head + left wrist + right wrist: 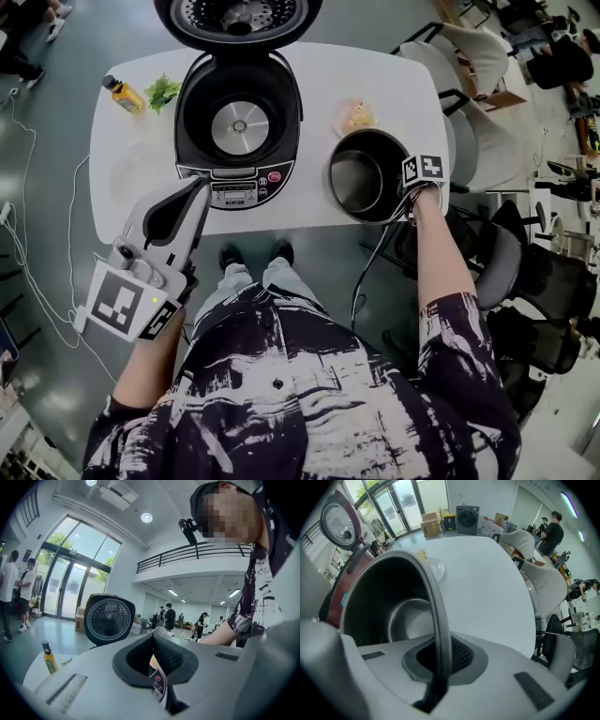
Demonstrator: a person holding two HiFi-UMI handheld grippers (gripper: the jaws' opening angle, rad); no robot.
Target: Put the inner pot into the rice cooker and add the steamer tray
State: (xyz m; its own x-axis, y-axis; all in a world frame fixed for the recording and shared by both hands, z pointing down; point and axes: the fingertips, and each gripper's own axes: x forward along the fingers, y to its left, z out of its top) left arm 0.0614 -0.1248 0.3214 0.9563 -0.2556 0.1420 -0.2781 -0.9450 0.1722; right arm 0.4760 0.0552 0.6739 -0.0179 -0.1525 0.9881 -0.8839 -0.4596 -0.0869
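Observation:
The black rice cooker (239, 127) stands open at the table's middle, its lid (237, 19) raised and its bowl bare down to the metal heating plate. To its right the dark inner pot (366, 173) sits near the table's front edge. My right gripper (419, 187) points down, shut on the pot's right rim; in the right gripper view the rim (436, 606) runs between the jaws of the gripper (439, 670). My left gripper (192, 192) hovers at the cooker's front left corner, shut and empty. A faint pale round shape (136, 169), perhaps the steamer tray, lies left of the cooker.
On the white table (394, 84) sit an oil bottle (124, 94) and green herbs (162, 91) at the back left, and a small plate with yellow food (356, 114) behind the pot. Office chairs (469, 112) crowd the right side. A cable hangs off the front edge.

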